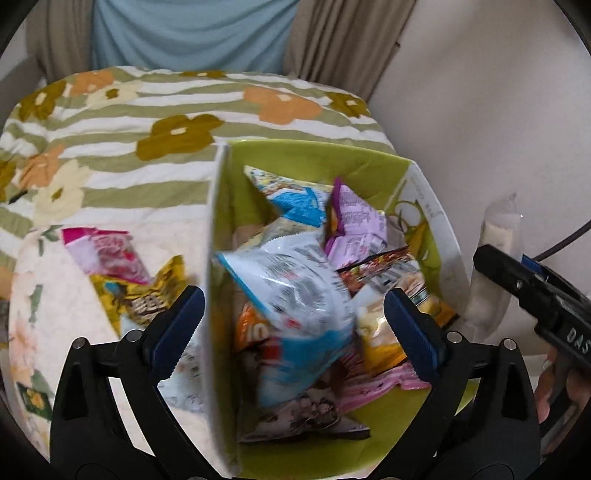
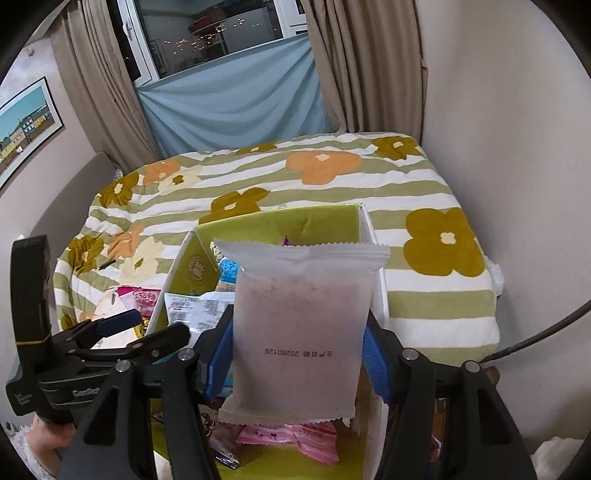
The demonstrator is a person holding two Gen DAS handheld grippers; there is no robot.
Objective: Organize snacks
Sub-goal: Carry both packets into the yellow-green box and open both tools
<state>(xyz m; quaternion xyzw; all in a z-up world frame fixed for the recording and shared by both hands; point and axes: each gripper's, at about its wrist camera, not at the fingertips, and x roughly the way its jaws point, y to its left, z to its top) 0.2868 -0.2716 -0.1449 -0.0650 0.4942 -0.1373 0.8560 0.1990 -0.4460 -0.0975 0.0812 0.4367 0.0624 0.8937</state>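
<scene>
Right wrist: floral quilt [image 2: 321, 192], beige curtains [image 2: 369, 66].

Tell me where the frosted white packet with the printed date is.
In the right wrist view the frosted white packet is clamped upright in the right gripper, over the green box of snacks on the bed.

Soft, even indoor light fills both views, moderately bright, with only faint shadows. The window [image 2: 210, 33] is dark, with small points of light reflected in its glass. In the left wrist view the snack packets [image 1: 295, 295] and the box [image 1: 218, 258] are smeared by motion blur; the right wrist view is sharper. Both pictures bulge strongly, with black corners.
</scene>
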